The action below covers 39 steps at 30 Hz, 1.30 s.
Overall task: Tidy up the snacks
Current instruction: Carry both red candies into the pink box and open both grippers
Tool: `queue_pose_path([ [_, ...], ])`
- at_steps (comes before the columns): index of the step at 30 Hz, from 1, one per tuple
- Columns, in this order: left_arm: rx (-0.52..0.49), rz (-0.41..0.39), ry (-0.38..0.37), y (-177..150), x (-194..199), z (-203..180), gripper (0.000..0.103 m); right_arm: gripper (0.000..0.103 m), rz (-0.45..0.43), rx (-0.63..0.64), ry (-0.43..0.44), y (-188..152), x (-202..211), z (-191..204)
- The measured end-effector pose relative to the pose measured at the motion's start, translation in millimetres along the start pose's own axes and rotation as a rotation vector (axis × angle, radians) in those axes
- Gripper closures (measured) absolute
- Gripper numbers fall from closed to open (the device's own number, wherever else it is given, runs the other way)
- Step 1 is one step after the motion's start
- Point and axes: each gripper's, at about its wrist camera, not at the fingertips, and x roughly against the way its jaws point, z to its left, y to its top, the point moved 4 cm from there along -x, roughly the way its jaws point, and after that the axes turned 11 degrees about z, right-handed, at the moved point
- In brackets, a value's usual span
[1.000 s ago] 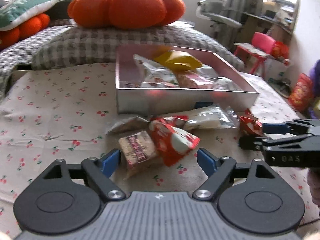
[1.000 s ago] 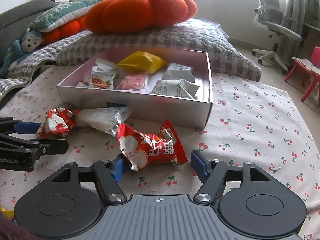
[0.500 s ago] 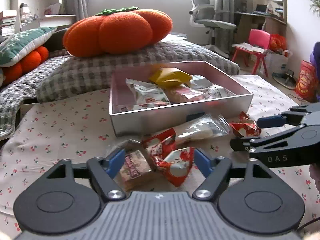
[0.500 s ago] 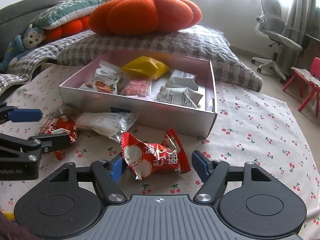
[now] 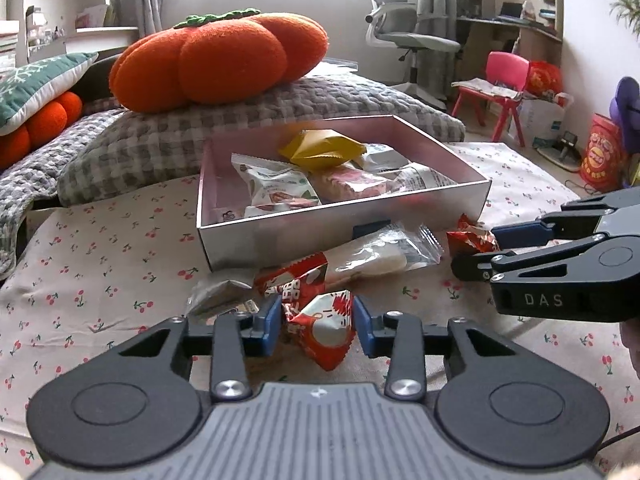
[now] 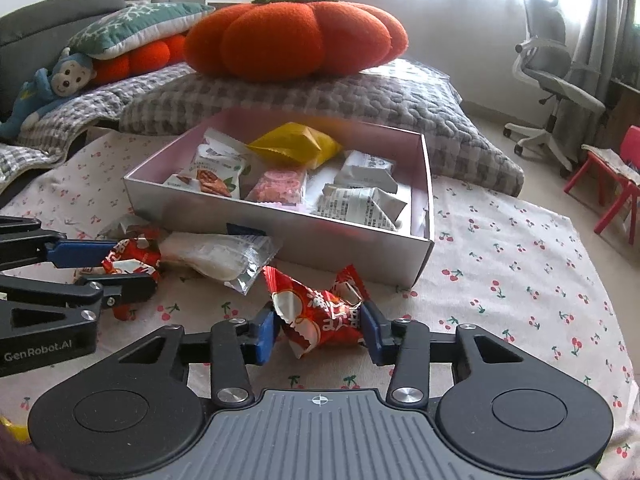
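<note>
I have both sets of jaws just closing, left gripper (image 5: 314,325) and right gripper (image 6: 319,329) each pinching a red snack packet (image 5: 320,330) (image 6: 320,314) before the box (image 6: 280,236).

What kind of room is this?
Probably a lived-in bedroom or family room: a pumpkin cushion on a quilt, a toy monkey, and an office chair by a desk.

Bedroom clutter behind my claws.
I see an orange pumpkin cushion (image 6: 296,36) on a grey checked pillow (image 6: 360,96), blue monkey plush (image 6: 44,92), office chair (image 5: 408,40), pink kids chair (image 5: 500,88).
</note>
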Motion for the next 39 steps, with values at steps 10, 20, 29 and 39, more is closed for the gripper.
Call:
queue_pose_path([
  [10, 0.048, -0.023, -0.029, 7, 10, 7, 0.071, 0.073, -0.014, -0.098, 0.035, 7, 10, -15],
  [20, 0.110, -0.033, -0.086, 17, 21, 12, 0.071, 0.087, -0.022, -0.211, 0.113, 12, 21, -33],
  [29, 0.176, -0.054, -0.117, 29, 30, 20, 0.071, 0.088, -0.065, -0.302, 0.176, 20, 40, -43],
  [39, 0.230, -0.061, -0.099, 66, 20, 44, 0.071, 0.088, -0.128, -0.411, 0.280, 53, 58, -56],
])
